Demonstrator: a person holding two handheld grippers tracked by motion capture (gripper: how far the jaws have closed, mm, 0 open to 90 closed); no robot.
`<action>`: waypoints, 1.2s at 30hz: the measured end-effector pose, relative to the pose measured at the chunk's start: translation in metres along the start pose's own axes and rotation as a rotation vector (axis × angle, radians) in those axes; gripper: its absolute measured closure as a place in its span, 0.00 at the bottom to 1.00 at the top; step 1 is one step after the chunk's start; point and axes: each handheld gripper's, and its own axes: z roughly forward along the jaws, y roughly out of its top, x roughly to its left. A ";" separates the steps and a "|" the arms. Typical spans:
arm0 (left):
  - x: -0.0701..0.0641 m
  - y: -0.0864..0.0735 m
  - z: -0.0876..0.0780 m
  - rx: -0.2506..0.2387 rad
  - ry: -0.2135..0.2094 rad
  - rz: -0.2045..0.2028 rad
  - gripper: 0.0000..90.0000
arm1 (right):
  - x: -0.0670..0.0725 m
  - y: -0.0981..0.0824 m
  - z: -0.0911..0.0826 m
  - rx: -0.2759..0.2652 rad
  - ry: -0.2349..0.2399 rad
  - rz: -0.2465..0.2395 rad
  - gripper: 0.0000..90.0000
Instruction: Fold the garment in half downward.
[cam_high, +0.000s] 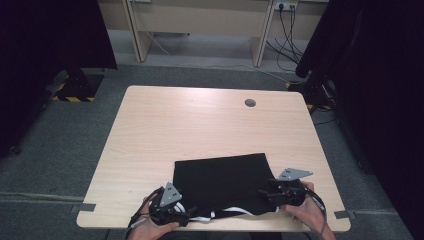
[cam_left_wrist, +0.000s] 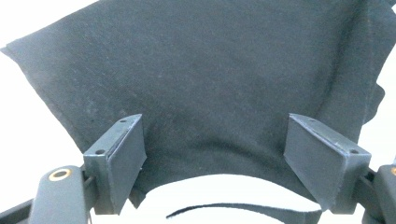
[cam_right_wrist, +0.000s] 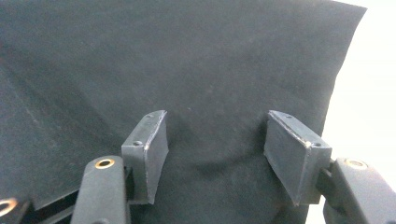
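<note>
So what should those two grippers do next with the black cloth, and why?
Probably lift both away. The left gripper and right gripper stand open at the near corners of the black cloth, which lies flat on the table, apparently released.

The black cloth (cam_high: 220, 182) looks matt and felt-like; the counter (cam_high: 200, 120) is smooth, pale wood-grain laminate.
</note>
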 end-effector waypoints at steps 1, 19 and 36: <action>0.000 0.000 0.000 0.003 0.005 0.005 0.22 | 0.000 -0.002 0.000 -0.013 0.002 0.002 0.45; 0.049 0.063 0.068 0.050 0.010 0.030 0.19 | -0.042 0.027 0.012 0.009 -0.161 0.083 0.41; 0.052 0.055 0.060 -0.019 -0.009 0.061 0.14 | 0.001 0.005 0.011 -0.033 -0.107 0.004 0.39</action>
